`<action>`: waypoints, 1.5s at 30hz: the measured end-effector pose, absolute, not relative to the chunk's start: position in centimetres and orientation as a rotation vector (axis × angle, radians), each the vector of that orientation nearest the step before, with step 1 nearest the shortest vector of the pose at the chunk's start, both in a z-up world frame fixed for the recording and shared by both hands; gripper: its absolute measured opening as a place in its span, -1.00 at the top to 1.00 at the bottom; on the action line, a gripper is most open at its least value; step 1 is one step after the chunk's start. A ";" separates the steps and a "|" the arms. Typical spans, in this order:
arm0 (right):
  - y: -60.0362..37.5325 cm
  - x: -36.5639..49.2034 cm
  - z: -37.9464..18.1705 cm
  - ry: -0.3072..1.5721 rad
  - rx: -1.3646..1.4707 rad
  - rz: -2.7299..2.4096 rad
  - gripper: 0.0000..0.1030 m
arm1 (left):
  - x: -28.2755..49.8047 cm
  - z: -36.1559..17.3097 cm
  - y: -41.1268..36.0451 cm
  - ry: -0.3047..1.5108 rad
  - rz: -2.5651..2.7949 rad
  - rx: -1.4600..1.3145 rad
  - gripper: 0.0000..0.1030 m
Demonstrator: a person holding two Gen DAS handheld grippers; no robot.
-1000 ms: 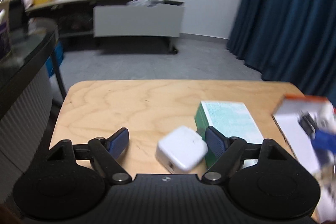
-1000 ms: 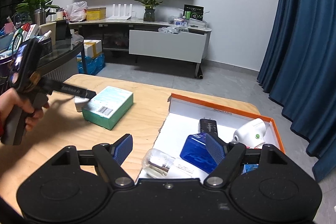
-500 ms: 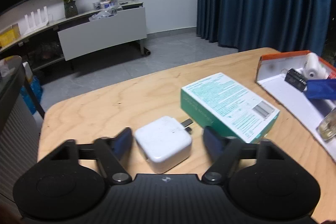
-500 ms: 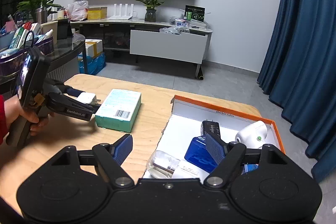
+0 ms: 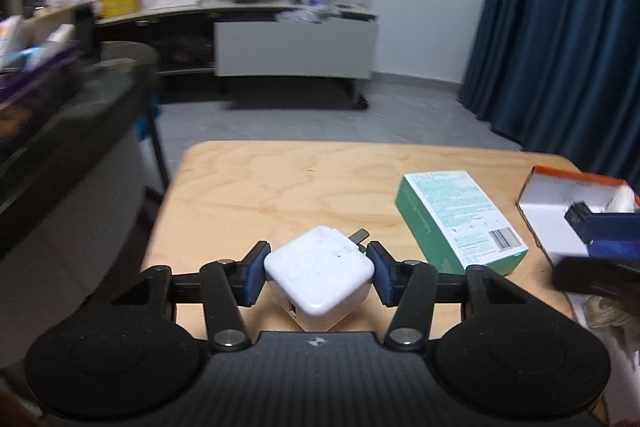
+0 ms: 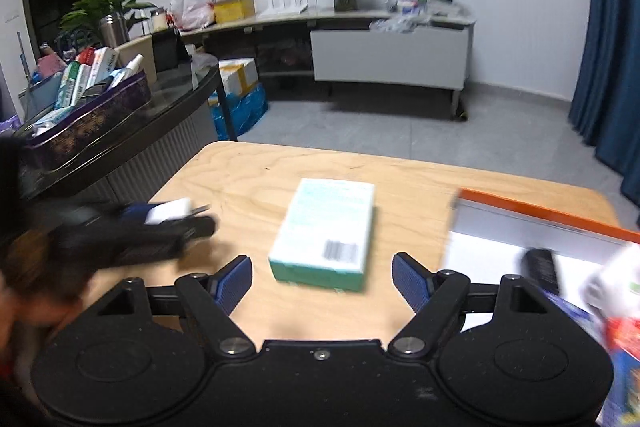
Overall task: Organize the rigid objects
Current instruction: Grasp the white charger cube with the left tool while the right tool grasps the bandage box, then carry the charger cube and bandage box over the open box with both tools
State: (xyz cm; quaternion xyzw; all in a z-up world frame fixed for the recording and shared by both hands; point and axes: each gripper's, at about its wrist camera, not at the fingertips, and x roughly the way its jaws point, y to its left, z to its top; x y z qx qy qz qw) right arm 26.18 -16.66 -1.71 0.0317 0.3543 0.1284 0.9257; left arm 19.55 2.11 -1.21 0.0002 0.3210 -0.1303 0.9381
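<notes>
A white wall charger (image 5: 320, 269) with its prongs pointing away sits between the blue pads of my left gripper (image 5: 318, 259). The jaws are closing and both pads touch its sides, over the near left part of the wooden table (image 5: 280, 179). The right wrist view shows that left gripper (image 6: 172, 223) blurred, with the charger (image 6: 168, 213) in it. A green and white box (image 5: 456, 219) lies flat mid-table. My right gripper (image 6: 322, 269) hangs just short of the box (image 6: 326, 227). Its jaws are opening and touch nothing.
An orange-rimmed white tray (image 6: 540, 211) at the table's right holds a black adapter (image 6: 542, 265) and a white round device (image 6: 616, 275). A dark glass-topped counter (image 6: 160, 115) with a basket of packets (image 6: 80, 107) stands left. A person's hand (image 6: 40, 267) holds the left gripper.
My left gripper's jaws have closed from wide apart onto the white charger. My right gripper has swung left, from over the tray to in front of the green box.
</notes>
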 end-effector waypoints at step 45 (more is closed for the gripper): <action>-31.5 7.8 5.9 0.525 0.060 -0.084 -0.62 | 5.4 6.0 -10.3 0.598 -0.384 -0.109 -0.03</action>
